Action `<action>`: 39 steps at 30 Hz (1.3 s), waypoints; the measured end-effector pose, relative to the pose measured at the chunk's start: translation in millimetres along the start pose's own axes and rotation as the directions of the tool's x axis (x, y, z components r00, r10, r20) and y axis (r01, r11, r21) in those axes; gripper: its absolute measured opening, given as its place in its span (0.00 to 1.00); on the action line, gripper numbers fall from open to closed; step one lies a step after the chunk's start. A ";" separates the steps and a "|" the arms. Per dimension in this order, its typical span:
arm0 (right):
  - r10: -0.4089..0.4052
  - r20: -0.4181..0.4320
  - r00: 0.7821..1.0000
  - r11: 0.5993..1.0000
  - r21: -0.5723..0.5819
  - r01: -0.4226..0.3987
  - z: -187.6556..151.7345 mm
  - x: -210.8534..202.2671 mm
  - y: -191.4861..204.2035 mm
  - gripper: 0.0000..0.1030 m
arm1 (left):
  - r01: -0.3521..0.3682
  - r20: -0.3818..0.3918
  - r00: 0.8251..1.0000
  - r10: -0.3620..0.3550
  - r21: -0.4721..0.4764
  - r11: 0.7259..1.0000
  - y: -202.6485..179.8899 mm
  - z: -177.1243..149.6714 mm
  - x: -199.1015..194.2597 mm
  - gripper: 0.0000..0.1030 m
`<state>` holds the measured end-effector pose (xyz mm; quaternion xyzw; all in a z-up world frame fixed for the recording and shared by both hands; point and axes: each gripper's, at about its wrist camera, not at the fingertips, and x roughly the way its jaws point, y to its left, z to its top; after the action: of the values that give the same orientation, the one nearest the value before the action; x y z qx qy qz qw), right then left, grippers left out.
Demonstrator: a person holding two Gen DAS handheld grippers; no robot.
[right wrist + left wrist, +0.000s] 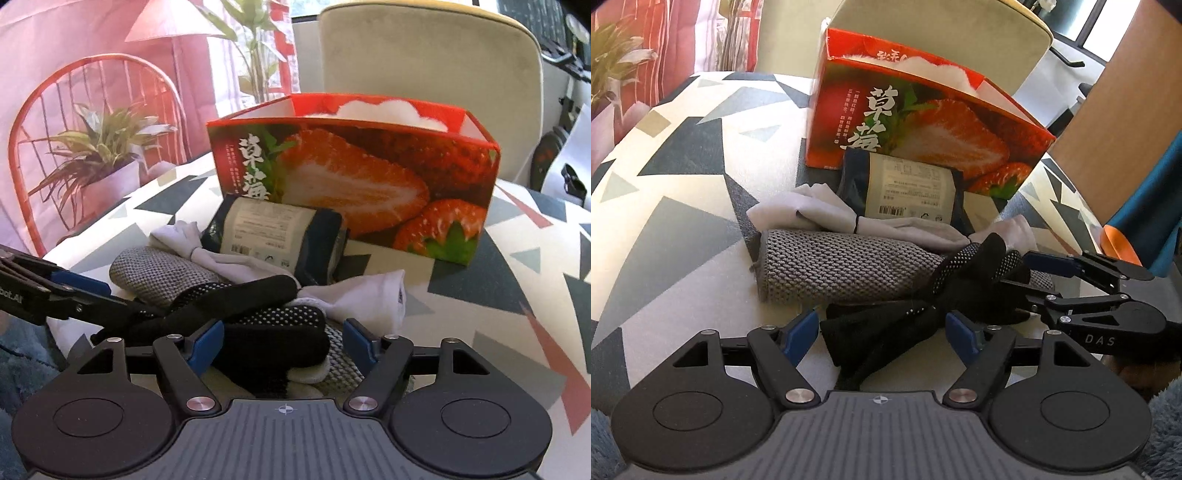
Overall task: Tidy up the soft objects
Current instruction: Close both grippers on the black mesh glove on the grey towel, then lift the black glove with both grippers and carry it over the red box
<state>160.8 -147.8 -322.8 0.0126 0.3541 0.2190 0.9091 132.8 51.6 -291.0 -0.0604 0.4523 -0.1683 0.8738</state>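
Left wrist cam sat low over the table [683, 229], close in, facing the strawberry box [923, 122] from its left. Right wrist cam did the same from the right, box [354, 177] more square-on. Both shared the box, the black socks [923, 295] [258, 314], and each other's gripper.

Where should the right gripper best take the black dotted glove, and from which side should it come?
Probably at the black dotted glove's bunched middle, coming from the near side. It lies crosswise on the grey knitted roll, already between the open right gripper's fingers.
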 end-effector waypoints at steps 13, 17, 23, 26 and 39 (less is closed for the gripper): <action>0.000 -0.002 1.000 0.998 -0.055 -0.001 -9.7 9.2 9.2 0.59 | -0.005 -0.076 0.997 0.003 -0.030 1.000 8.4 -8.7 18.3 0.44; 0.005 -0.001 1.000 0.999 -0.039 -0.005 -10.1 8.3 6.8 0.56 | -0.008 -0.061 0.998 0.006 -0.031 0.999 9.0 -8.9 17.6 0.32; 0.036 0.004 0.999 0.999 -0.040 -0.036 -9.7 4.1 8.3 0.34 | 0.008 -0.036 0.999 -0.010 -0.031 0.999 9.2 -8.2 12.0 0.21; 0.043 0.020 0.999 0.998 -0.050 -0.042 -7.8 -1.3 10.2 0.25 | 0.015 -0.013 1.000 -0.015 -0.028 0.999 8.0 -8.1 6.5 0.20; 0.139 0.206 0.969 0.985 0.074 -0.157 12.3 -37.5 -9.2 0.09 | 0.052 0.181 0.981 -0.064 0.066 0.996 -13.8 7.4 -34.0 0.19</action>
<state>147.9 -169.8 -291.3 0.1019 0.2685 0.2677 0.9197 117.3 50.2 -256.9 -0.0623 0.3628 -0.2011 0.9078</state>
